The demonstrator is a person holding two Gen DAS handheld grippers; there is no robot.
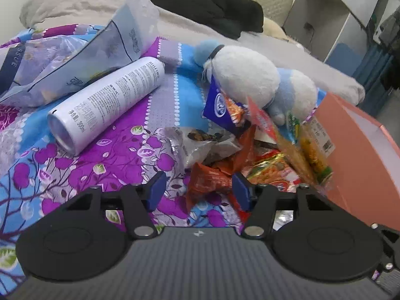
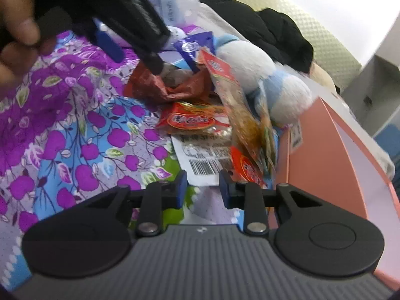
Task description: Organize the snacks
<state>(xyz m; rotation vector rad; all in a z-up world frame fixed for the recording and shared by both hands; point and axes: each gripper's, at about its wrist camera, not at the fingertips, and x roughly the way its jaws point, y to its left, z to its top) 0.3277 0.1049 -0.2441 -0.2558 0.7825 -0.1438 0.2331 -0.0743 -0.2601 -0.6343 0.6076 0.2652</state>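
A heap of snack packets lies on the floral bedsheet beside a pink box [image 1: 360,150]. My left gripper [image 1: 198,190] is open, its blue pads on either side of an orange-red packet [image 1: 210,178], not closed on it. A clear packet of dark snacks [image 1: 200,140] and a blue packet [image 1: 218,105] lie beyond. My right gripper [image 2: 202,187] is open and empty, just short of a white packet with a barcode [image 2: 202,157]. A red noodle packet [image 2: 192,121] and a tall red-and-clear packet [image 2: 232,95] lie behind. The left gripper [image 2: 130,37] shows at upper left over a crumpled red packet [image 2: 160,85].
A white spray can [image 1: 107,105] lies on its side at left, with a tissue pack [image 1: 75,57] behind. A white and blue plush toy [image 1: 257,80] leans against the heap. The pink box [image 2: 332,165] stands open at right. Black clothes [image 1: 212,2] lie further back.
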